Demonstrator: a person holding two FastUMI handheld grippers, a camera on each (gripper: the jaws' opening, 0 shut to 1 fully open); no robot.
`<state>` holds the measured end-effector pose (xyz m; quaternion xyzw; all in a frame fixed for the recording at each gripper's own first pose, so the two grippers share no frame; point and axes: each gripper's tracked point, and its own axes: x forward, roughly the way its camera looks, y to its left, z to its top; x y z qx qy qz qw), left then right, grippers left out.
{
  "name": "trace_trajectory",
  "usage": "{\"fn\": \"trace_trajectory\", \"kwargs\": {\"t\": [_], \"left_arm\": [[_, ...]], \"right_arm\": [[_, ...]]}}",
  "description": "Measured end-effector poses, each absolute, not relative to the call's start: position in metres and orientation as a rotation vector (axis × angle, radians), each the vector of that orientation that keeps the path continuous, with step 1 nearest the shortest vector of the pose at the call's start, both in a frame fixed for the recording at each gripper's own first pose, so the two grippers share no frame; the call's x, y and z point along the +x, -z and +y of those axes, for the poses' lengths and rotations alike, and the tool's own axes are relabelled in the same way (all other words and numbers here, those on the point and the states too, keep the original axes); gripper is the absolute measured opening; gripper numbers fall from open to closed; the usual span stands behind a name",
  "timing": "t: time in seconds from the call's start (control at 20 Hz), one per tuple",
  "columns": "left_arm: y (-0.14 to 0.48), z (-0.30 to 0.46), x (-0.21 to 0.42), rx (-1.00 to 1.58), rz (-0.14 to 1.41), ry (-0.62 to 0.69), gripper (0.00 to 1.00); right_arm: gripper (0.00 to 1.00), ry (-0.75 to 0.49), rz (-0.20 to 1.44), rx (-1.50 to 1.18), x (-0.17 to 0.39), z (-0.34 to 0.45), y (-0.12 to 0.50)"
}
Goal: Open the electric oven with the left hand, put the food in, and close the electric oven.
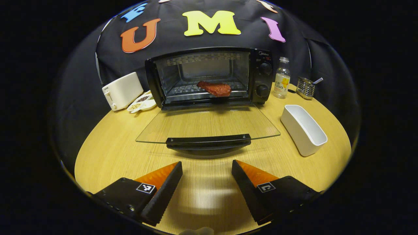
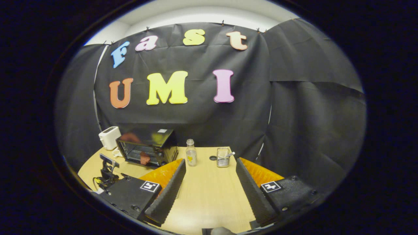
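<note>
In the left gripper view the left tongs (image 1: 207, 169) are hovering spread apart over bare wood at six o'clock, pinching nothing. Just beyond their tips, toward twelve o'clock, the oven's glass door (image 1: 209, 125) is lying folded down flat over the desk (image 1: 107, 153), its dark handle (image 1: 208, 141) nearest the tongs. Behind it the electric oven (image 1: 209, 76) is standing open, and one reddish piece of food (image 1: 215, 88) is resting on the rack inside, near the front edge.

In the right gripper view the right tongs (image 2: 210, 173) are also hanging spread and holding nothing, raised higher above the desk, with the oven sitting off at ten o'clock.

The desk is a rounded, pale wood-grain top, and black cloth is draping the booth behind and to both sides; a strip of light wall and ceiling is showing above the cloth in the right gripper view.

Counted around the oven: one white toaster (image 1: 121, 90) at ten o'clock, one small dish of seeds (image 1: 142, 102) beside it, one clear bottle (image 1: 282, 78) at one o'clock, one metal mesh holder (image 1: 306, 87) farther right, and one long white tub (image 1: 303, 129) at three o'clock. Two knobs are sitting on the oven's right panel.
</note>
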<state>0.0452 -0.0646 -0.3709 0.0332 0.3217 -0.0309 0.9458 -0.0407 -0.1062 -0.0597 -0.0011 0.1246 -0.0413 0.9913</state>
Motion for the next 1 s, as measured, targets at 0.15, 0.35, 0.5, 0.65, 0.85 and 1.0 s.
{"fn": "trace_trajectory", "kwargs": {"t": [0.15,0.35,0.5,0.65,0.85,1.0], "left_arm": [[0.376,-0.066,0.058,0.078,0.65,0.083,0.97],[0.373,-0.061,0.059,0.061,0.665,0.083,0.96],[0.361,-0.061,0.059,0.06,0.642,0.094,0.97],[0.345,-0.064,0.068,0.043,0.626,0.103,0.97],[0.318,-0.061,0.077,0.042,0.58,0.117,0.98],[0.3,-0.056,0.092,0.051,0.551,0.11,0.97]], "right_arm": [[0.98,0.13,0.256,0.001,-0.056,-0.105,0.06],[0.98,0.165,0.277,0.028,-0.064,-0.103,0.07],[0.98,0.176,0.276,0.041,-0.065,-0.098,0.073],[0.98,0.168,0.275,0.067,-0.062,-0.09,0.075],[0.98,0.166,0.274,0.094,-0.058,-0.085,0.08],[0.98,0.173,0.278,0.132,-0.057,-0.086,0.086]]}}
